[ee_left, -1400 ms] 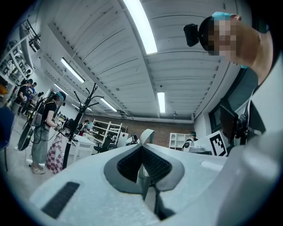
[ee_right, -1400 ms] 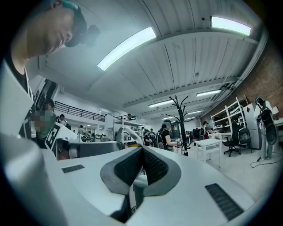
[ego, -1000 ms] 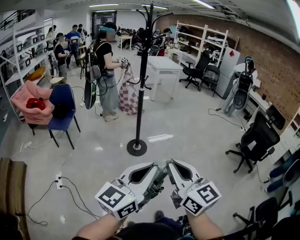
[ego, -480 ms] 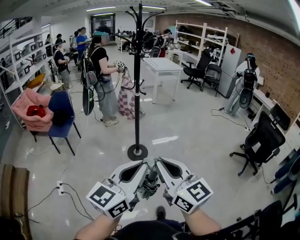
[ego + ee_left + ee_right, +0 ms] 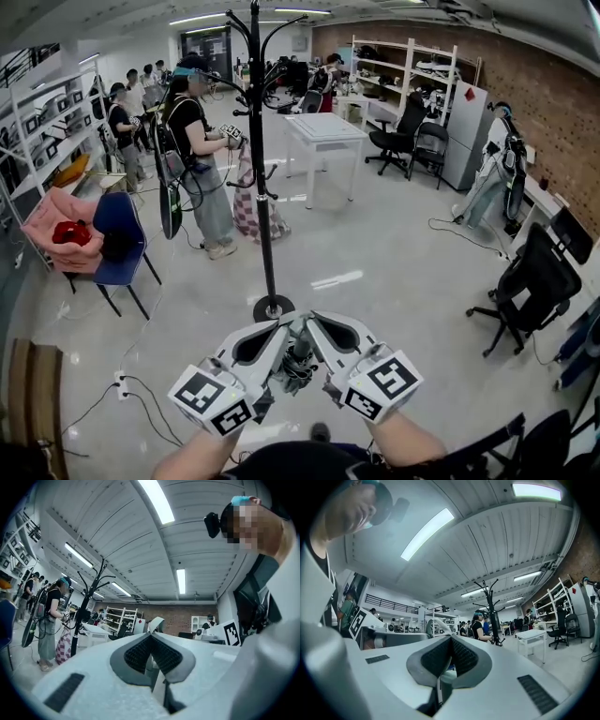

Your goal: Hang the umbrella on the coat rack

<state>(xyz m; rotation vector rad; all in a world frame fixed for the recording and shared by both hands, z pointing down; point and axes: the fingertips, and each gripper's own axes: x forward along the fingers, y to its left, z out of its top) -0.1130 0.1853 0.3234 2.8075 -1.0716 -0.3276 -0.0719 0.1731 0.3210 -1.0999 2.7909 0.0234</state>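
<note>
A folded dark umbrella [image 5: 298,366] hangs between my two grippers, low in the head view. My left gripper [image 5: 286,322] and right gripper [image 5: 310,321] point tip to tip above it, and each has its jaws shut on a thin part of the umbrella's top. In the left gripper view the left gripper [image 5: 151,635] has its pads pressed together. The right gripper [image 5: 450,638] looks the same in its own view. The black coat rack [image 5: 262,178] stands just beyond the tips, its hooks high above and its round base [image 5: 273,307] on the floor.
A person [image 5: 192,141] with grippers and a checkered cloth [image 5: 249,199] stands left of the rack. A blue chair [image 5: 119,220] is at the left, a white table [image 5: 323,131] behind, a black office chair [image 5: 531,281] at the right, cables [image 5: 122,370] on the floor.
The rack has drifted left in the head view and its base now sits right above my gripper tips. Both grippers stay shut with the umbrella hanging between them.
</note>
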